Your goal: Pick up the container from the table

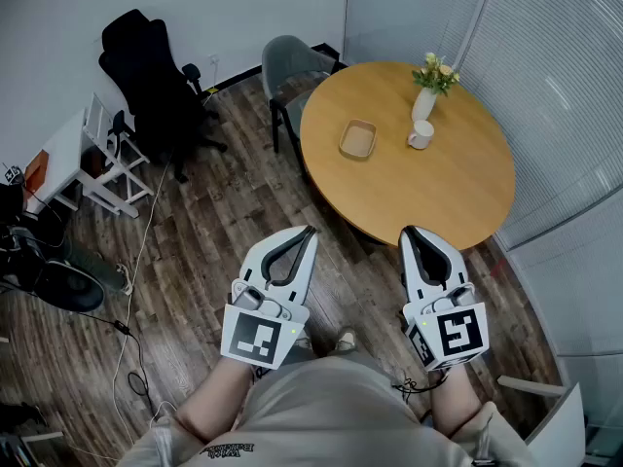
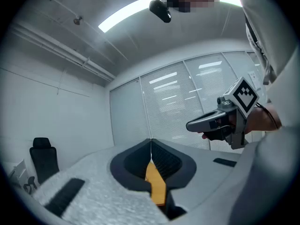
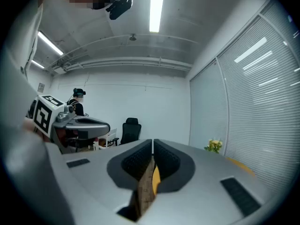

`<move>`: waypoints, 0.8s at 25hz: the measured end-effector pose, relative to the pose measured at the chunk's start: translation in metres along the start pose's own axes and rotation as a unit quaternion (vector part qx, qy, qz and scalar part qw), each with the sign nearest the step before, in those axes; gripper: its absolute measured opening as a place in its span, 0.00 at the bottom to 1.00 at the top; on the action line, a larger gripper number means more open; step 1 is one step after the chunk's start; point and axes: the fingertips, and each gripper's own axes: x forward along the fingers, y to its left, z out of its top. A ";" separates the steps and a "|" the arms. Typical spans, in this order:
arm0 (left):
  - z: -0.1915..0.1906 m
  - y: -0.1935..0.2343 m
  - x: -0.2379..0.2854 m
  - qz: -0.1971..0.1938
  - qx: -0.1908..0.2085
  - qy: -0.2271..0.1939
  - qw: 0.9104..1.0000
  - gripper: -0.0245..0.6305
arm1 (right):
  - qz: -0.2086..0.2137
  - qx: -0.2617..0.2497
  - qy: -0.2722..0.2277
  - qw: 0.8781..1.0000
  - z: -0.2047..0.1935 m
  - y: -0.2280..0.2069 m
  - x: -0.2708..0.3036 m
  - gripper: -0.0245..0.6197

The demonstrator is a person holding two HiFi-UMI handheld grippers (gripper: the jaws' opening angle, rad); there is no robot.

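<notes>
Since the container (image 1: 358,139), a shallow pale tray, lies on the far-left part of the round table (image 1: 458,197), well apart from both grippers, we judge the step in hand to be the approach. The left gripper (image 1: 311,232) and right gripper (image 1: 410,233) hang low near our body, over the floor. Each has its jaws pressed together with nothing between them, as each gripper view confirms.

To do this well, we would spread one gripper's jaws before reaching, come in from the near side, and close on one rim wall rather than try to span the whole tray. It looks light and shallow, so a level lift should keep it from tipping. The white mug (image 1: 421,136) stands near it on the right, with the vase of flowers (image 1: 425,93) just behind, so a reach from the right must not clip them.

The tabletop is smooth, bare wood. Around it we see a grey chair (image 1: 292,71), a black office chair (image 1: 146,66), dark wooden floor (image 1: 224,212) and window blinds (image 1: 555,86).
</notes>
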 end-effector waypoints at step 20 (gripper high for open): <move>-0.002 -0.018 -0.002 0.012 0.003 0.011 1.000 0.07 | -0.005 0.015 -0.002 1.000 -0.009 -0.023 -0.023 0.09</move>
